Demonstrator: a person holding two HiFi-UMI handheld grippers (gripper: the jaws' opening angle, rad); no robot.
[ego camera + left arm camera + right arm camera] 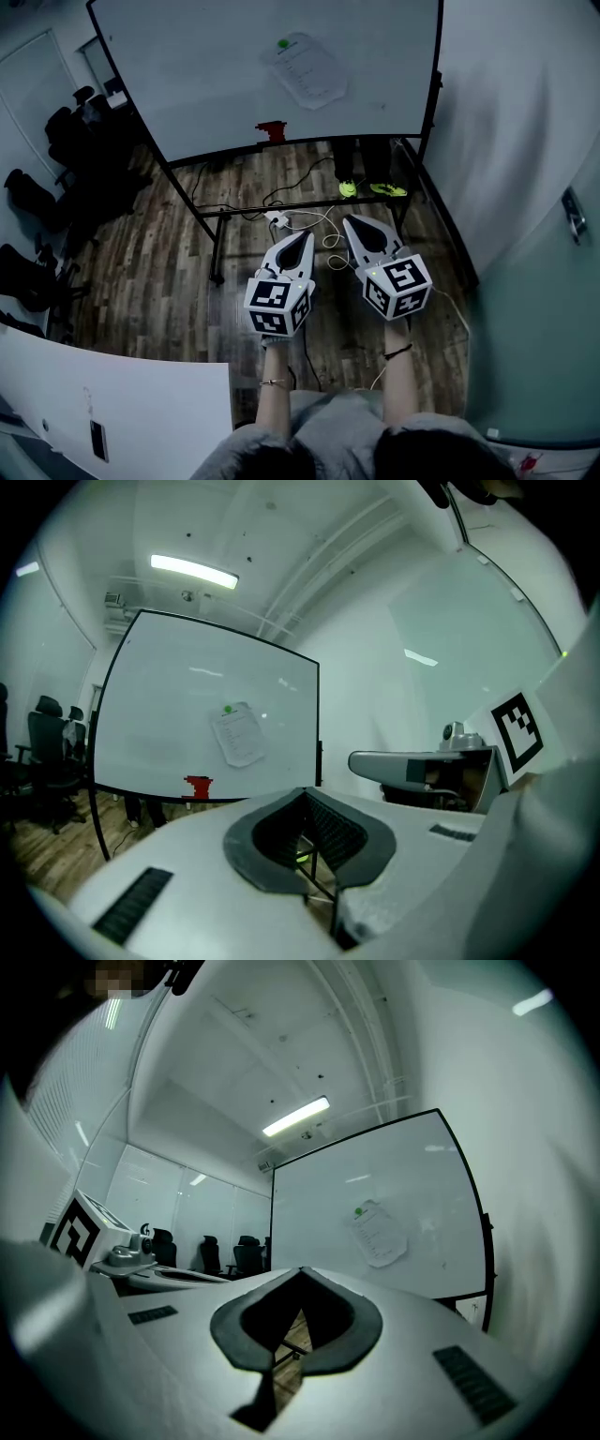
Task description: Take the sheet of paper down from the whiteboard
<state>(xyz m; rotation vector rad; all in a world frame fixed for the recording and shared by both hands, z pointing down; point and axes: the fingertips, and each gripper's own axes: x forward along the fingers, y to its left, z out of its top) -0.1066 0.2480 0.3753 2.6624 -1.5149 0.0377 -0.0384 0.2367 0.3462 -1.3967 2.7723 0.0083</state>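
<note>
A sheet of paper (307,70) hangs tilted on the whiteboard (216,94), pinned at its top by a green magnet (283,43). The same sheet of paper (239,734) shows in the left gripper view, and the sheet of paper (377,1235) in the right gripper view, both well ahead of the jaws. My left gripper (307,233) and right gripper (352,221) are held side by side, level, some way short of the board. Both are shut with nothing between their jaws.
A red eraser (270,130) sits on the board's tray. The whiteboard stands on a wheeled black frame (217,246) over a wood floor with cables. Someone's legs with bright yellow shoes (372,188) show behind it. Black office chairs (56,178) stand at left; a wall is at right.
</note>
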